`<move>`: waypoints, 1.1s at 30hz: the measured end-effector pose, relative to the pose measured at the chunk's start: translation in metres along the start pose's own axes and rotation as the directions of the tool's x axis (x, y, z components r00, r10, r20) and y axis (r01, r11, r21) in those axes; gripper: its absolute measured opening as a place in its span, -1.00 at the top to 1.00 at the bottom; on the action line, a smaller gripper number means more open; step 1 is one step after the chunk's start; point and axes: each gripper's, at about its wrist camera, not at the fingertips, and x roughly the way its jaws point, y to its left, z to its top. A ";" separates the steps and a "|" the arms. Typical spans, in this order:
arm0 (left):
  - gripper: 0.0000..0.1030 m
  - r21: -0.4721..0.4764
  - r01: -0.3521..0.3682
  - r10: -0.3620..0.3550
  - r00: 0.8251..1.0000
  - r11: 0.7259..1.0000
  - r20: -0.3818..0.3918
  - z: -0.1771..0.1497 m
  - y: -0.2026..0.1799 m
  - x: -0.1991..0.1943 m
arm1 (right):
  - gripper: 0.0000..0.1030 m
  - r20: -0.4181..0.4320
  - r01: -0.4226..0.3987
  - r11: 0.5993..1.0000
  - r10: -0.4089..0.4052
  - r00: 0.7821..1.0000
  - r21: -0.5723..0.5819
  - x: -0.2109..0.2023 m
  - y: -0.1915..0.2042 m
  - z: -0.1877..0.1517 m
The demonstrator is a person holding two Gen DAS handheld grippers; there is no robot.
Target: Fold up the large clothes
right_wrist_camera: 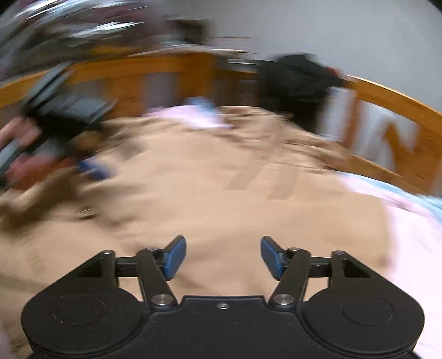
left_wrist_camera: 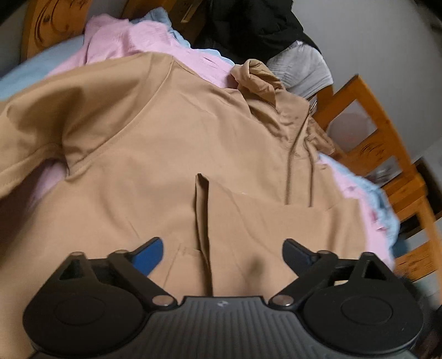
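Observation:
A tan hooded jacket (left_wrist_camera: 165, 138) lies spread front-up on the bed, its hood (left_wrist_camera: 257, 77) bunched at the far end and its zipper (left_wrist_camera: 292, 154) running down the chest. My left gripper (left_wrist_camera: 222, 248) hovers open just above the jacket body, near a pocket fold (left_wrist_camera: 201, 210), with nothing between its fingers. The right wrist view is blurred. There the jacket (right_wrist_camera: 221, 179) fills the middle and my right gripper (right_wrist_camera: 222, 248) stands open over it, holding nothing. A person's hand (right_wrist_camera: 19, 165) carries the other gripper at the left edge.
Pink bedding (left_wrist_camera: 124, 38) and light blue bedding (left_wrist_camera: 33, 71) lie under the jacket. A wooden bed rail (left_wrist_camera: 386, 154) runs along the right and far sides. A black garment (left_wrist_camera: 248, 24) and a grey-white cloth (left_wrist_camera: 301, 69) sit by the far rail.

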 end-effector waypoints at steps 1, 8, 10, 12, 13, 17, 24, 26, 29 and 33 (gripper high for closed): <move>-0.62 0.024 -0.032 0.032 0.999 0.999 0.008 -0.001 -0.005 0.001 | -0.27 -0.007 0.064 0.996 -0.063 0.998 0.065 0.003 -0.024 0.005; 0.89 0.123 -0.166 0.162 0.986 0.978 0.042 0.001 -0.035 0.006 | -0.22 -0.136 0.222 0.823 -0.177 0.975 0.522 0.068 -0.178 0.016; 1.00 0.151 -0.182 0.173 0.982 0.972 0.074 -0.003 -0.042 0.000 | -0.17 -0.168 0.222 0.777 -0.150 0.974 0.589 0.090 -0.201 0.012; 1.00 0.164 -0.192 0.174 0.977 0.968 0.120 -0.008 -0.045 -0.010 | 0.63 -0.172 0.189 0.721 -0.098 0.980 0.667 0.104 -0.218 0.009; 1.00 0.161 -0.195 0.172 0.974 0.967 0.146 -0.011 -0.047 -0.015 | 0.99 -0.176 0.192 0.703 -0.096 0.980 0.685 0.105 -0.223 0.008; 1.00 0.141 -0.198 0.165 0.962 0.970 0.217 -0.028 -0.051 -0.030 | 1.00 -0.089 0.232 0.749 -0.227 0.970 0.621 0.077 -0.217 0.020; 0.93 0.183 -0.230 0.205 0.968 0.956 0.142 -0.033 -0.049 -0.008 | 0.97 -0.189 0.335 0.789 -0.278 0.942 0.515 0.104 -0.206 0.006; 0.11 0.187 -0.206 0.176 0.970 0.960 0.165 -0.034 -0.048 -0.023 | 0.62 -0.172 0.343 0.795 -0.297 0.939 0.500 0.100 -0.199 0.010; -0.41 0.168 -0.217 0.178 0.959 0.962 0.219 -0.046 -0.044 -0.054 | 0.19 -0.113 0.322 0.840 -0.304 0.946 0.437 0.089 -0.179 0.020; -0.51 0.056 -0.263 0.236 0.926 0.963 0.296 -0.070 -0.024 -0.100 | -0.21 0.003 0.268 0.903 -0.285 0.958 0.335 0.068 -0.144 0.038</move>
